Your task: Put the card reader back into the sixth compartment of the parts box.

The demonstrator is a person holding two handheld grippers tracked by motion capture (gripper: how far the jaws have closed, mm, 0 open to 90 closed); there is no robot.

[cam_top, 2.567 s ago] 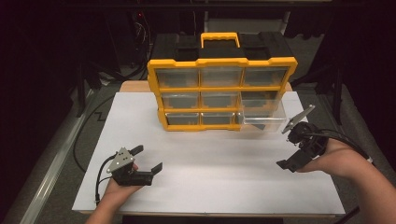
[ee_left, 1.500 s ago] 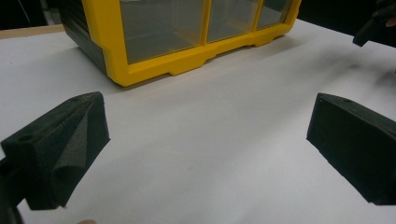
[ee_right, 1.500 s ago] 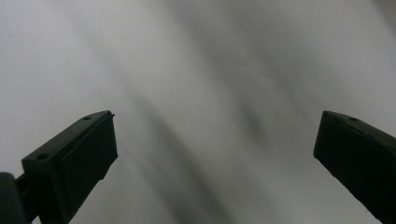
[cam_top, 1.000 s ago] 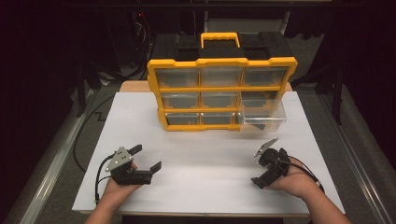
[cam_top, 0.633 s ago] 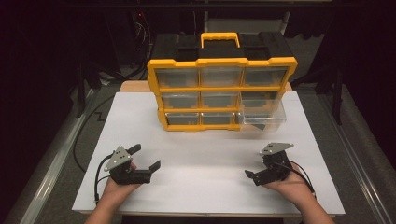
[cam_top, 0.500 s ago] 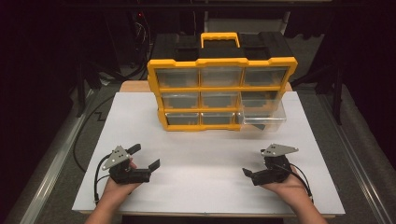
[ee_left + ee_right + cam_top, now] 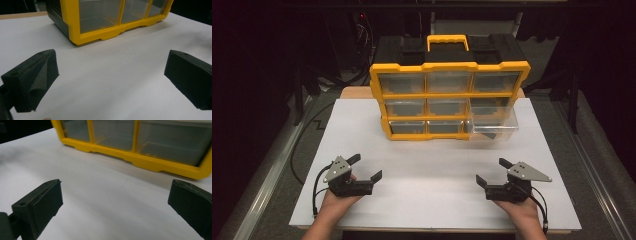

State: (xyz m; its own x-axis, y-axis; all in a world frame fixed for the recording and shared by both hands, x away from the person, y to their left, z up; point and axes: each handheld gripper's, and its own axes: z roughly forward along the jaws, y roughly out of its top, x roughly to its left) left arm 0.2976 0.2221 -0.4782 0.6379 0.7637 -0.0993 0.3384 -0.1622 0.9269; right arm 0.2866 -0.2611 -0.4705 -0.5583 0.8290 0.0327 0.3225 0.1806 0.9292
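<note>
- We're looking down at a white table [image 7: 432, 150] with a yellow organizer [image 7: 449, 97] sitting toward the far side, and it's showing three rows of clear little drawers plus a yellow handle [image 7: 447, 41] on top.
- One clear drawer [image 7: 493, 125] at the bottom right is sticking out of the frame, hanging forward over the table.
- The left gripper [image 7: 365, 167] is resting near the front left of the table, held in the person's left hand [image 7: 334, 202]. Its jaws are sitting wide apart and aren't gripping a thing.
- The right gripper [image 7: 493, 171] is sitting near the front right in the right hand [image 7: 522, 210], jaws also spread wide with nothing between them.
- Both are staying well apart from the organizer and from each other.
- In the left gripper view we're seeing bare white tabletop between the jaws and the organizer's bottom left corner beyond.
- The right gripper view is showing much the same, the yellow bottom edge running across the top.
</note>
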